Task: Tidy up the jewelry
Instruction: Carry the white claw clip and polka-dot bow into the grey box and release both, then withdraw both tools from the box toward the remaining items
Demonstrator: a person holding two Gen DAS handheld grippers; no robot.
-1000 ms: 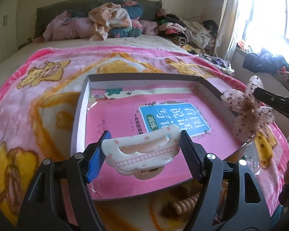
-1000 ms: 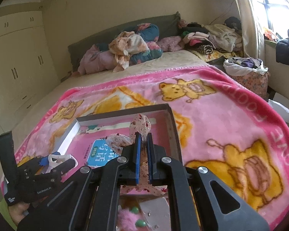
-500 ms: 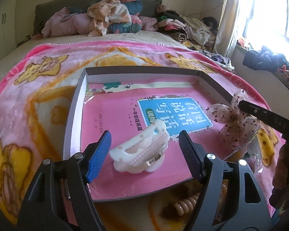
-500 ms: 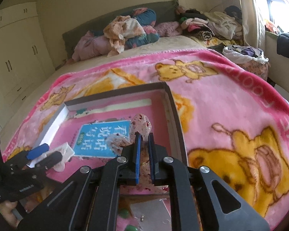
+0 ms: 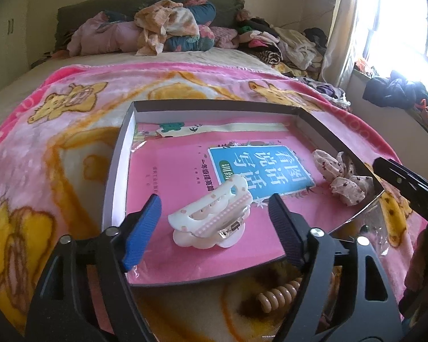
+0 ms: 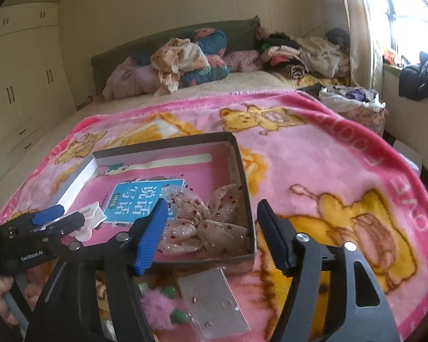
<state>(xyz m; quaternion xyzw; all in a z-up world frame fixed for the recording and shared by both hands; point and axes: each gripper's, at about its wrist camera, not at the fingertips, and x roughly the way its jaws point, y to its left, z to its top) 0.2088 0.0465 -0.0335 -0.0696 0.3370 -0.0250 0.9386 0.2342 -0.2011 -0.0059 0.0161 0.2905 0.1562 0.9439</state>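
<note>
Both tools are opening: the left tool point(image 5: 214, 225) has released the clip point(image 5: 211, 222) and the right tool point(image 6: 214, 222) has dropped the bow point(image 6: 205, 225). Both now lie in the box point(image 5: 119, 176), placed.

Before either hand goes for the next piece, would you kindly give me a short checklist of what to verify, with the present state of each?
1. White hair claw lies inside the shallow box, clear of both pads: ok.
2. Left gripper jaws opening, nothing clamped: ok.
3. Sheer spotted bow down in the box's near right corner: ok.
4. Right gripper jaws opening, bow released: ok.
5. Bow fully off the right gripper's blue pad: cannot tell, the pad overlaps the fabric.
6. Next pieces within sight on the blanket, beige spiral hair tie and pink pom-pom piece: ok.
</note>
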